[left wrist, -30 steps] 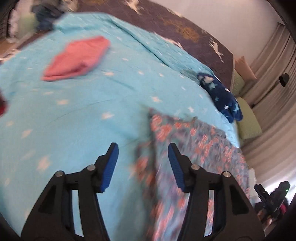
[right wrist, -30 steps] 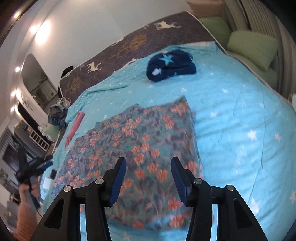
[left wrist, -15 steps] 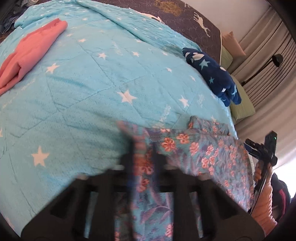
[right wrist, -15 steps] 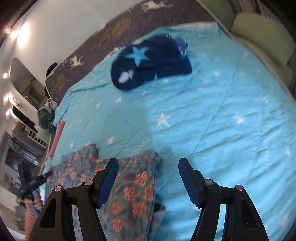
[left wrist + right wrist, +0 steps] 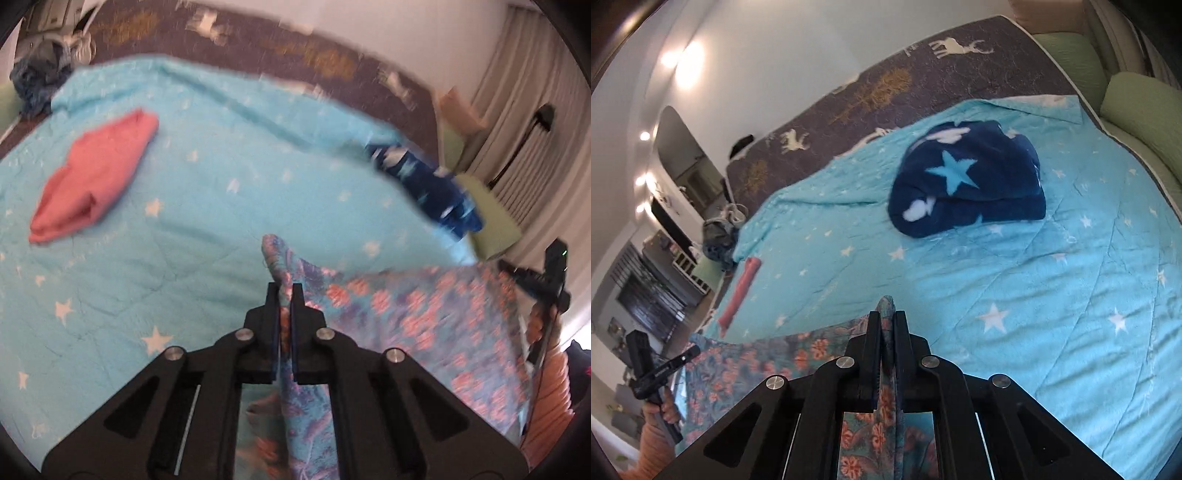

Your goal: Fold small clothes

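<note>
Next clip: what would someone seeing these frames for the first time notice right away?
Both hand-held grippers pinch the floral cloth: the left hand-held gripper and the right hand-held gripper each clamp a raised corner, the fabric stretched between them over the turquoise starred quilt. Further back on the quilt lie a folded navy star garment, toward the green pillows, and a folded pink garment on the far left.

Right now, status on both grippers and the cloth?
Left gripper and right gripper shut on floral blue-and-orange garment, lifted between them. Folded pink cloth, navy star fleece lie apart.
</note>
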A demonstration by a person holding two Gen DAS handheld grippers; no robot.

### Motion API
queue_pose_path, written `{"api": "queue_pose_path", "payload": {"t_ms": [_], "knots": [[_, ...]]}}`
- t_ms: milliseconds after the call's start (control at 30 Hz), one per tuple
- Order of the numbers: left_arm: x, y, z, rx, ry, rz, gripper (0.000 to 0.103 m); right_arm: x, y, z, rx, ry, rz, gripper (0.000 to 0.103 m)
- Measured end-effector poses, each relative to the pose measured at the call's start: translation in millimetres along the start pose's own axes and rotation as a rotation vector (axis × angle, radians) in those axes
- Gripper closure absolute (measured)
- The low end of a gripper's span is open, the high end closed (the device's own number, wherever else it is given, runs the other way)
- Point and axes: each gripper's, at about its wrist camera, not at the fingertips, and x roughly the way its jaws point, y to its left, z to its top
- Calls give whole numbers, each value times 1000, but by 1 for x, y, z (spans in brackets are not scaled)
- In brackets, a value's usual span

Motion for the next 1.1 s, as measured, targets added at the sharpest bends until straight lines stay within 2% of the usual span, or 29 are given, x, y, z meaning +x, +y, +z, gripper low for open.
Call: {"api": "queue_pose_path", "payload": {"t_ms": [67,100,167,200,267,367,400,500,600,667,733,767,800,867,900,1000,1067,1100], "knots": [[30,12,-7,-44,98,30,98,27,-11,0,3,80,-59,95],[35,15,-11,-72,111,22,98,40,-17,-4,16,135,-87,94],[24,18,-14,-111,62,-2,90,51,-28,-17,71,202,-138,93],[17,18,-14,-120,56,-8,79,45,-29,-21,84,184,-132,91],[-6,18,-16,-129,15,6,66,20,-29,-26,102,126,-162,88],[-43,11,-26,-97,-43,40,57,-25,-15,-35,56,50,-218,82],[-53,10,-32,-97,-52,34,53,-40,-9,-40,44,37,-207,81],[-77,2,-59,-103,-46,-6,47,-78,6,-71,33,38,-123,78],[-86,-3,-98,-109,1,-22,46,-91,21,-118,53,96,-32,78],[-85,-4,-118,-122,49,-26,46,-91,26,-156,79,173,51,78],[-80,-4,-136,-121,107,-1,46,-88,17,-189,122,225,27,84],[-86,-5,-143,-105,74,8,46,-97,12,-196,156,178,33,90],[-91,-7,-146,-98,62,24,45,-103,6,-200,202,174,30,94],[-97,-6,-148,-116,73,11,43,-118,2,-200,275,180,-11,93],[-99,-6,-150,-129,77,0,40,-124,7,-199,253,179,-52,91],[-102,-4,-155,-157,102,-10,39,-140,48,-194,61,144,-208,85],[-105,-3,-159,-178,92,-27,39,-144,85,-196,-63,108,-199,80],[-107,-4,-163,-188,89,-36,39,-141,102,-196,-113,103,-167,70]]}}
